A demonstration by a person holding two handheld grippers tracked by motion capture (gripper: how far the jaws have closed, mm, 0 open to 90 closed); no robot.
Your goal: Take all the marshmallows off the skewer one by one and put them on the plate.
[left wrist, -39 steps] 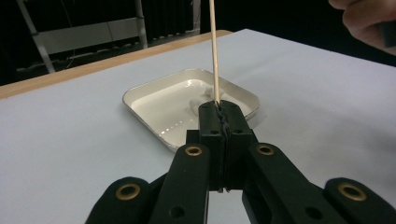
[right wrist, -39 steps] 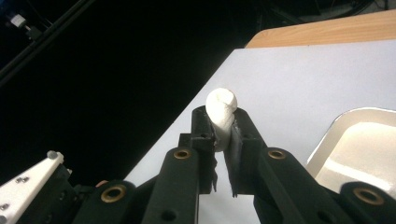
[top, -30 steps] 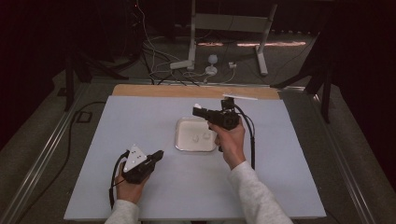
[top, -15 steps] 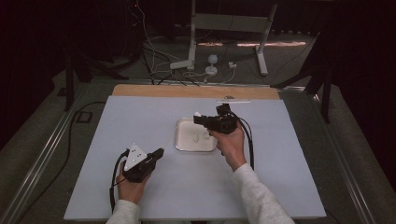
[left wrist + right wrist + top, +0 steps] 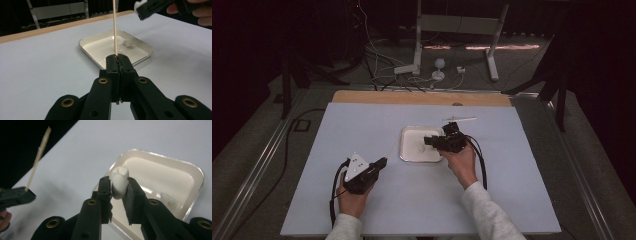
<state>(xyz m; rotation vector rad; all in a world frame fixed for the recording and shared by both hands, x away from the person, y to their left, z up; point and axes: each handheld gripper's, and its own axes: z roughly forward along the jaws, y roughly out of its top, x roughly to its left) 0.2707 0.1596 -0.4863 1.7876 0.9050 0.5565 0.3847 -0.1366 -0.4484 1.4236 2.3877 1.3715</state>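
Note:
My left gripper (image 5: 117, 61) is shut on a thin wooden skewer (image 5: 115, 27) that points up and forward toward the tray. In the high view it (image 5: 383, 161) rests low at the front left of the table. My right gripper (image 5: 119, 186) is shut on a white marshmallow (image 5: 119, 182), held over the left edge of a white square tray (image 5: 160, 170). From above, that gripper (image 5: 428, 140) points left over the tray (image 5: 404, 150). A second marshmallow (image 5: 128, 42) lies inside the tray.
A pale stick (image 5: 459, 119) lies on the white table cover just behind the tray. A wooden strip (image 5: 422, 97) runs along the table's far edge. Cables and a metal stand (image 5: 417, 65) sit on the floor beyond.
My right gripper has come down and nearer with the marshmallow, now low over the tray. The left gripper and its skewer have stayed put.

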